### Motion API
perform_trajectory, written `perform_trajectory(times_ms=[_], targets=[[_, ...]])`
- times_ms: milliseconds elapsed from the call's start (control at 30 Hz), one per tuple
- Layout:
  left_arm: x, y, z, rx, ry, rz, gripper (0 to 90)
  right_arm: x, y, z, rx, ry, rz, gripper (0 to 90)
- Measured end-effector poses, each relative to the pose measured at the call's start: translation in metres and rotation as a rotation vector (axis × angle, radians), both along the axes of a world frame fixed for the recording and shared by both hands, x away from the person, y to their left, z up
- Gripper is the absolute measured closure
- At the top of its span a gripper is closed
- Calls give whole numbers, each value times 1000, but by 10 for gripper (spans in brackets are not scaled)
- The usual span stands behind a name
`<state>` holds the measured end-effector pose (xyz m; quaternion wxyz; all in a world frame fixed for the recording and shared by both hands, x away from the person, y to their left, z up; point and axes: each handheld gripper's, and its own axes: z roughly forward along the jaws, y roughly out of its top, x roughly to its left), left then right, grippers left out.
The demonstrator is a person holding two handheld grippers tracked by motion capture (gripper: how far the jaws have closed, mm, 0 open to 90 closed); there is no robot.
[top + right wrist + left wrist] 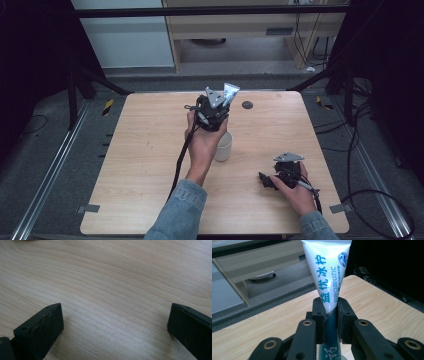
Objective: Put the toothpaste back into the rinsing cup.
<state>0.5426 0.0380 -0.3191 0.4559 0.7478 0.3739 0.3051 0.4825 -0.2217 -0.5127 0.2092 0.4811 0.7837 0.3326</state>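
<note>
Holding a white-and-teal plastic toothpaste tube [329, 280] upright in clamped left gripper [330, 315], above white ceramic cup [223, 146]; right gripper [115, 322] wide, empty. Likely next: lowering tube into cup.

Left hand-held gripper [223, 96] raised at frame centre, jaws clamped; right hand-held gripper [263, 180] low at lower right, jaws spread wide.

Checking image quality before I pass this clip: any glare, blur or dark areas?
High view: edges black, table evenly lit. Left gripper view: glare whitens the tube, print readable, near gripper parts soft. Right gripper view: wood grain sharp, soft shadows under the open jaws.
</note>
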Motion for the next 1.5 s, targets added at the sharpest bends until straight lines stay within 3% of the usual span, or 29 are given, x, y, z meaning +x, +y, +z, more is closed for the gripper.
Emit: perform_trajectory(times_ms=[300, 433, 600, 967, 1200, 1300, 1500], targets=[[1, 6, 0, -17, -24, -2, 784, 0, 0, 0, -2, -3, 0, 7], [2, 8, -2, -33, -10, 7, 784, 0, 0, 0, -2, -4, 0, 6], [3, 9, -4, -52, -57, -7, 784, 0, 0, 0, -2, -4, 0, 7], [4, 3, -13, -101, -70, -17, 783, -1, -1, 0, -5, -5, 2, 7], [8, 1, -23, -106, -75, -24, 782, -1, -1, 0, -4, -4, 2, 7], [9, 1, -28, -105, -99, -28, 782, -1, -1, 0, -3, -4, 1, 7], [11, -3, -38, -93, -111, -36, 782, -2, -1, 0, 3, 0, -4, 7]])
